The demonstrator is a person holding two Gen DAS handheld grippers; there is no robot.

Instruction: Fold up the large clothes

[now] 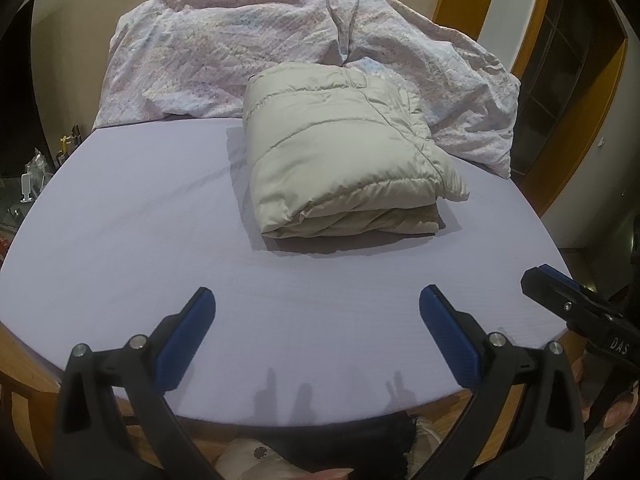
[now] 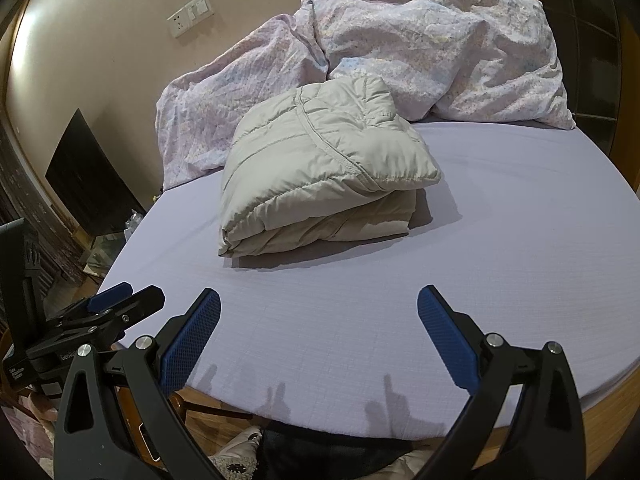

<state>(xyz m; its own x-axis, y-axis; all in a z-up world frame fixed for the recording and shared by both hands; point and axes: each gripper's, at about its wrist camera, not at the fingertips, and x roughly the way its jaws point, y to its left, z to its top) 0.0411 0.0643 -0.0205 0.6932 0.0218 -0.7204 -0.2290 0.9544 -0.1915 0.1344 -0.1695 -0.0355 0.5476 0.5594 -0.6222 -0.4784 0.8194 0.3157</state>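
Jacket [image 1: 340, 156]: folded beige bundle, mid-bed [image 1: 120, 240], touching duvet [image 1: 240, 48] behind | Axis: long side runs away from you, folded edge faces you | Your left tool [image 1: 316, 312]: jaws wide, empty, over near bed edge | Your right tool [image 2: 318, 312]: jaws wide, empty, well short of jacket

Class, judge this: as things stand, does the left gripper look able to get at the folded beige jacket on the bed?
Probably yes. The left gripper is open and empty, and only bare lilac sheet lies between it and the folded jacket. The rumpled duvet sits behind the jacket.
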